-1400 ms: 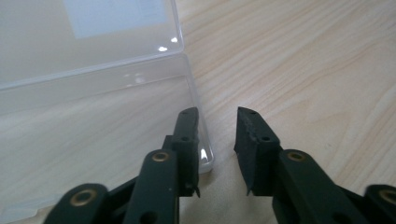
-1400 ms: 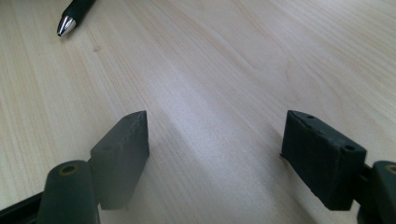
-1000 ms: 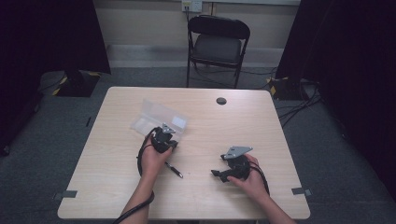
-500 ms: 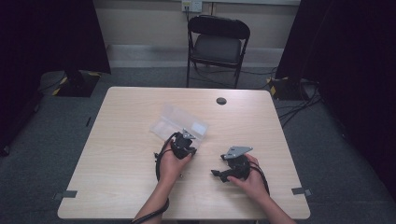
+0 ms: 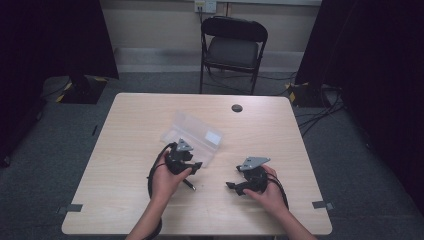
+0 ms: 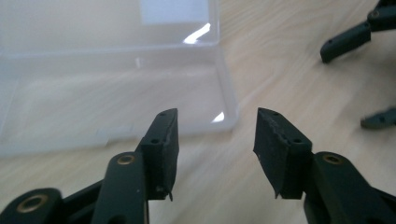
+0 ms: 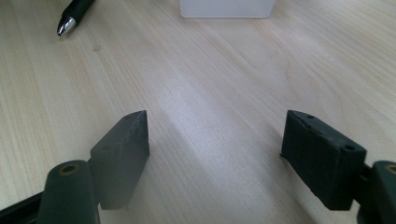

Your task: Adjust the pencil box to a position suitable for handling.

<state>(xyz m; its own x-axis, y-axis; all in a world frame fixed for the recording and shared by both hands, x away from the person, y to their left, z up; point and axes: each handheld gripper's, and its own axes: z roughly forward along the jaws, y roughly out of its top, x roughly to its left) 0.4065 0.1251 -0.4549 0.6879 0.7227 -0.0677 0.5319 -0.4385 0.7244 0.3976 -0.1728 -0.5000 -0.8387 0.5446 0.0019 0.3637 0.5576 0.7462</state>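
A clear plastic box [image 5: 192,136] lies open in the middle of the table, its lid folded back. In the left gripper view the box [image 6: 112,93] sits just ahead of my left gripper [image 6: 215,119]. That gripper's jaws have just been opening and nothing is between them. From above, the left gripper [image 5: 196,165] hovers at the box's near edge. A black pen [image 5: 189,184] lies on the table beside my left hand. My right gripper [image 5: 231,186] rests low at the right, pointing left. It stands open [image 7: 215,135] over bare wood, with the pen tip [image 7: 74,14] and a box corner [image 7: 227,8] beyond.
The wooden table [image 5: 125,200] has a small black disc [image 5: 237,108] near its far edge. A black folding chair [image 5: 233,47] stands behind the table. Cables trail on the floor at the right. The right gripper's jaws [image 6: 345,42] appear in the left gripper view at the upper right.
The box has slid to the right with my left gripper. That gripper then let go, opened, and drew back toward the near side. The right gripper has stayed put.
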